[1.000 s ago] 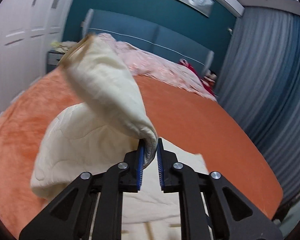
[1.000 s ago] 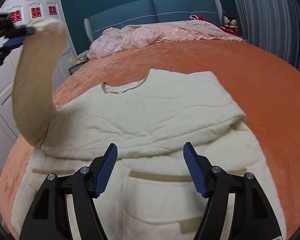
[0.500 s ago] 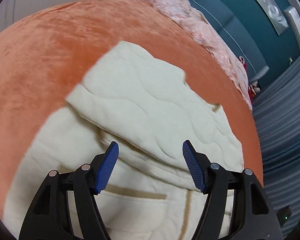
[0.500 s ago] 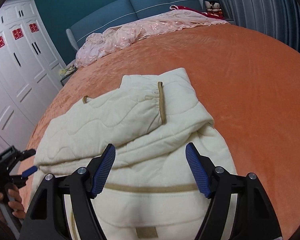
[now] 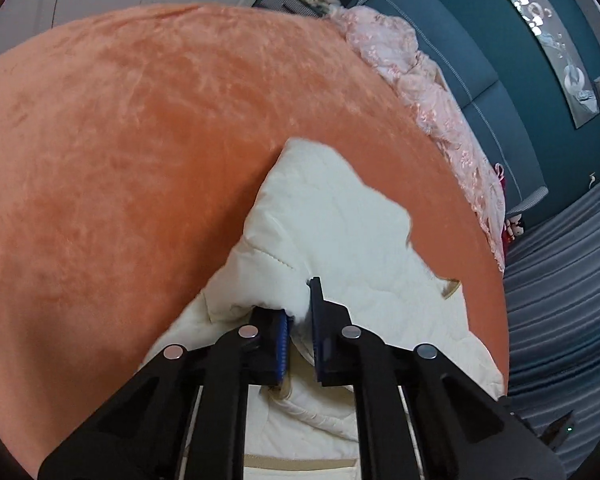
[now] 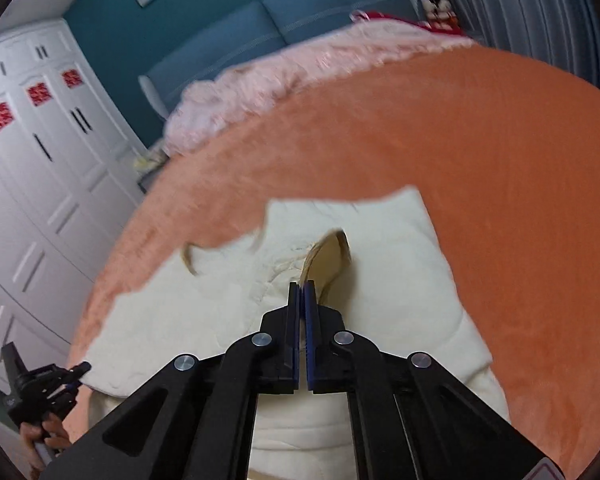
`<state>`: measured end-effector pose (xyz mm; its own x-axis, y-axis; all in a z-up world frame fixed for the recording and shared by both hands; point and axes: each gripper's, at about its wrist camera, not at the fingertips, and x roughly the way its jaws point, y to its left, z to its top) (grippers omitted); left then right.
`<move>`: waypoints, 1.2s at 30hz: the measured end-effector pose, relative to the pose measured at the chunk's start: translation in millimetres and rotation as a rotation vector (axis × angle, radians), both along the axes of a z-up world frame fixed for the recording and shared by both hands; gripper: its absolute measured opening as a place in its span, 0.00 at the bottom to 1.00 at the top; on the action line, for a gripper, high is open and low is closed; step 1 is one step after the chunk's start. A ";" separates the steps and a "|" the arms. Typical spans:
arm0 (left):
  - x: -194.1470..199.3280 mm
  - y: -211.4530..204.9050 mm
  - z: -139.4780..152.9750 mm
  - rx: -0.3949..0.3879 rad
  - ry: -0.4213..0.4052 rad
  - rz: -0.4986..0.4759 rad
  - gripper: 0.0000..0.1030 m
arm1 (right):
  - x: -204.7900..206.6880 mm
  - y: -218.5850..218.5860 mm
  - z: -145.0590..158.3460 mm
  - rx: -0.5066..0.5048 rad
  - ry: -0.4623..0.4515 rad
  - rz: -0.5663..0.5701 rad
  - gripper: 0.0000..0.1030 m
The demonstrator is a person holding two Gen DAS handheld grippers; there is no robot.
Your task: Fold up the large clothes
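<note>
A cream quilted jacket (image 5: 340, 220) lies on the orange bedspread (image 5: 140, 140), with a sleeve folded across its chest. My left gripper (image 5: 300, 320) is at the jacket's left edge, its jaws closing tight on a bunched fold of cream fabric. In the right wrist view the jacket (image 6: 180, 312) fills the middle. My right gripper (image 6: 302, 292) is over the chest, its jaws closing to a shut pinch on the tan sleeve cuff (image 6: 332, 252), which stands up off the fabric. The left gripper (image 6: 48, 384) also shows at the lower left, held by a hand (image 6: 40, 436).
A crumpled pink quilt (image 6: 300, 76) lies by the blue headboard (image 6: 300, 20). White wardrobe doors (image 6: 40, 160) stand along the left, and grey curtains (image 5: 560, 280) hang past the bed's right edge. Bare orange bedspread (image 6: 500, 160) surrounds the jacket.
My left gripper let go of the raised sleeve, opened, dropped to the jacket's left edge and closed on a fold. My right gripper moved forward from the hem and closed on the cuff.
</note>
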<state>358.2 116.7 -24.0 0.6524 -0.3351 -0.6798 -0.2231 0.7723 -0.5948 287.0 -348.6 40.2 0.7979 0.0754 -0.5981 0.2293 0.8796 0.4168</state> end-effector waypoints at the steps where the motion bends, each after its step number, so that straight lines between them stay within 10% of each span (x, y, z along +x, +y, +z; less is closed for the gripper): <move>1: -2.3 1.8 8.6 0.015 -0.026 0.005 0.08 | -4.7 1.0 15.4 -0.009 -0.052 0.006 0.02; 14: -6.0 -35.3 -50.6 0.310 0.057 -0.102 0.09 | -6.5 -5.3 -104.8 -0.103 0.238 -0.016 0.02; 20: -13.6 -49.6 -48.0 0.448 0.031 -0.116 0.17 | -11.0 -4.6 -101.8 -0.120 0.241 -0.031 0.08; 25: -51.4 -45.1 -3.2 0.629 -0.053 -0.093 0.48 | -46.0 -6.4 -56.5 -0.192 0.186 -0.151 0.22; 30: -32.6 -76.2 35.5 0.667 -0.133 -0.149 0.48 | -15.3 27.4 -30.2 -0.160 0.131 -0.024 0.22; 36: 7.5 -141.3 -8.9 0.705 -0.066 -0.265 0.48 | 31.3 87.1 -65.8 -0.235 0.204 0.110 0.22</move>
<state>365.8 -24.6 -32.9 0.6573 0.0131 -0.7535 0.0420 0.9977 0.0540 318.3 -261.5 -25.6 0.6547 -0.0042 -0.7559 0.1851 0.9704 0.1549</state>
